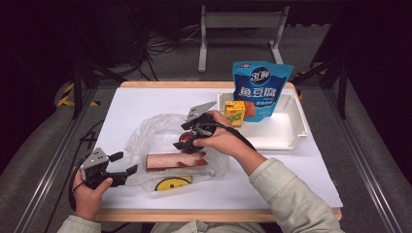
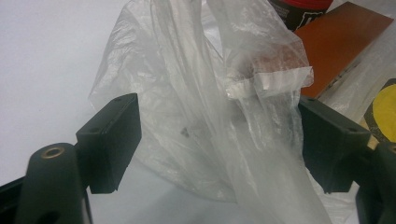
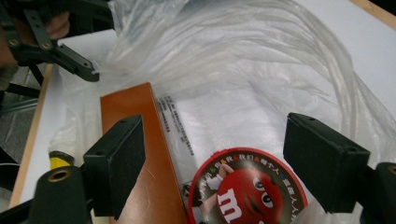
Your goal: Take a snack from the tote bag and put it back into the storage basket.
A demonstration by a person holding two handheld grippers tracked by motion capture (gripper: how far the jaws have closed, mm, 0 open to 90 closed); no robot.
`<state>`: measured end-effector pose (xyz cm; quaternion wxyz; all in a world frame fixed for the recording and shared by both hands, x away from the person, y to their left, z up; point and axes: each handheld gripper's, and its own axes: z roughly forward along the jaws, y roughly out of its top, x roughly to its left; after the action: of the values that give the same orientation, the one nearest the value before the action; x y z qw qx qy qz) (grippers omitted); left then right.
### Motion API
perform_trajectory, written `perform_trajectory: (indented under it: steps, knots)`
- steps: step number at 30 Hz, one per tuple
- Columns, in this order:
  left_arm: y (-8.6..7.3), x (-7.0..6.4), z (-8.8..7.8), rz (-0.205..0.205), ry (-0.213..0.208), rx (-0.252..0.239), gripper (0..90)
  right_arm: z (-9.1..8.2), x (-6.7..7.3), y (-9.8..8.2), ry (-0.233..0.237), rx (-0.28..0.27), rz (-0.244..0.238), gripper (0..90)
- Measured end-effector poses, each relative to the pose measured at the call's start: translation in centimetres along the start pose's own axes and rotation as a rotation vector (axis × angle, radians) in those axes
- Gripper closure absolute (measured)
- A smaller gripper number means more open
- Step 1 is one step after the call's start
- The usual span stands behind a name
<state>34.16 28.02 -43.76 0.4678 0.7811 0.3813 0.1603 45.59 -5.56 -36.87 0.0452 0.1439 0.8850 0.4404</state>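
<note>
1. We see the clear plastic bag (image 1: 160,141) lying mid-counter (image 1: 301,170), with a brown box (image 1: 167,161) and a red M&M's tub (image 3: 247,191) inside.
2. Our right tongs (image 3: 224,163) stand spread above the tub, not pressing it.
3. Our left tongs (image 2: 219,140) stand spread, bag film between them.
4. A white tray (image 1: 286,136) sits beyond.

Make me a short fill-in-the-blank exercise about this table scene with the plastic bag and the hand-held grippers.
1. The round red M&M's tub lies inside a clear plastic ____.
2. The blue pouch and the yellow carton stand in a ____ tray.
3. The right hand-held gripper has its jaws ____ above the tub.
4. The left hand-held gripper has bag film between its ____ jaws.

Missing words: bag; white; open; open
</note>
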Motion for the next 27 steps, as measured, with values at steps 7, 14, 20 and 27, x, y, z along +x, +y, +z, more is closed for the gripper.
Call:
perform_trajectory:
  steps: [7, 14, 20, 27]
  knots:
    - [0.0, 0.0, 0.0, -0.001, -0.001, 0.0, 21.0, 0.5, -0.6, -0.7, -0.03, 0.029, 0.008, 20.5]
    - [0.0, 0.0, 0.0, 0.002, -0.002, 0.0, 21.0, 1.0, -0.9, -1.4, -0.063, 0.075, 0.012, 19.8]
    - [0.0, 0.0, 0.0, 0.0, -0.002, 0.001, 21.0, 1.4, -1.0, -1.7, -0.076, 0.102, 0.007, 19.8]
    - [0.0, 0.0, 0.0, 0.0, -0.001, 0.001, 21.0, 1.8, -0.9, -1.9, -0.102, 0.14, 0.0, 19.8]
